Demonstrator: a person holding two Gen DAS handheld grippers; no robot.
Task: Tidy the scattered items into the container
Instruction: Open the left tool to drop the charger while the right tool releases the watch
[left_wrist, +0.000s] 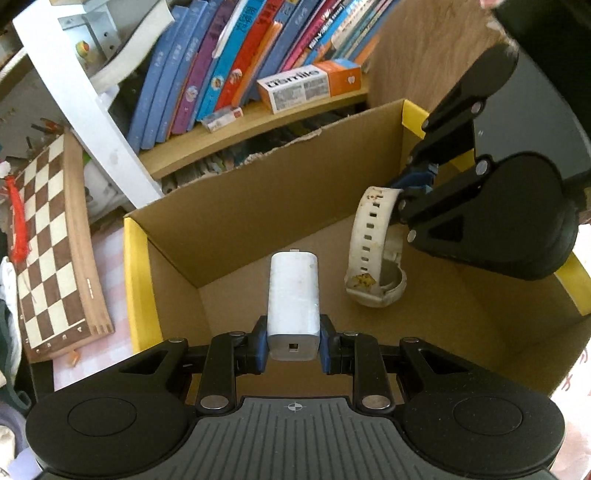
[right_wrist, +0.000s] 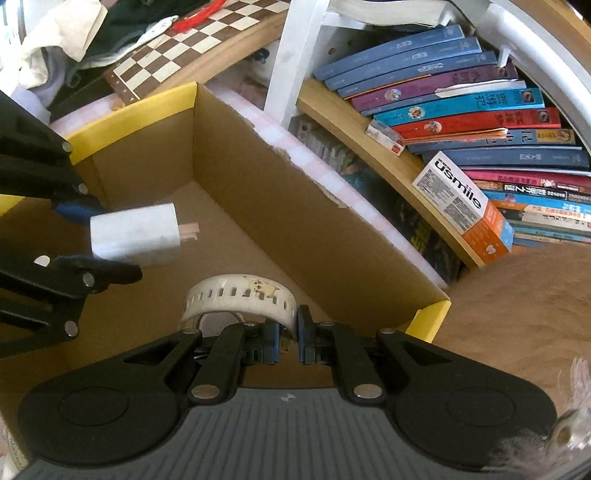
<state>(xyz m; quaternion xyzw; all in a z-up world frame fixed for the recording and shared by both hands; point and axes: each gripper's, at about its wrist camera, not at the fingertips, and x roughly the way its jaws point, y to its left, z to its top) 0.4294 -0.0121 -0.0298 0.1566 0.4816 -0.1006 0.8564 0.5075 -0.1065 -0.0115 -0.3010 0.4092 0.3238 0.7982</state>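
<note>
My left gripper (left_wrist: 293, 349) is shut on a white charger plug (left_wrist: 293, 295), held over the inside of an open cardboard box with yellow-edged flaps (left_wrist: 229, 221). The right gripper (left_wrist: 415, 184) comes in from the right, shut on the strap of a white watch (left_wrist: 367, 251) whose case hangs just above the box floor. In the right wrist view my right gripper (right_wrist: 288, 341) clamps the perforated watch strap (right_wrist: 240, 295), and the left gripper (right_wrist: 83, 240) holds the charger (right_wrist: 135, 234) at the left. The box (right_wrist: 258, 206) holds nothing else that I can see.
A wooden shelf of books (left_wrist: 236, 62) stands right behind the box, with a white and orange usmile carton (left_wrist: 310, 86) on it. A folded chessboard (left_wrist: 51, 243) lies left of the box beside a white frame leg (left_wrist: 85, 107). Clothes (right_wrist: 55, 40) are piled at the far left.
</note>
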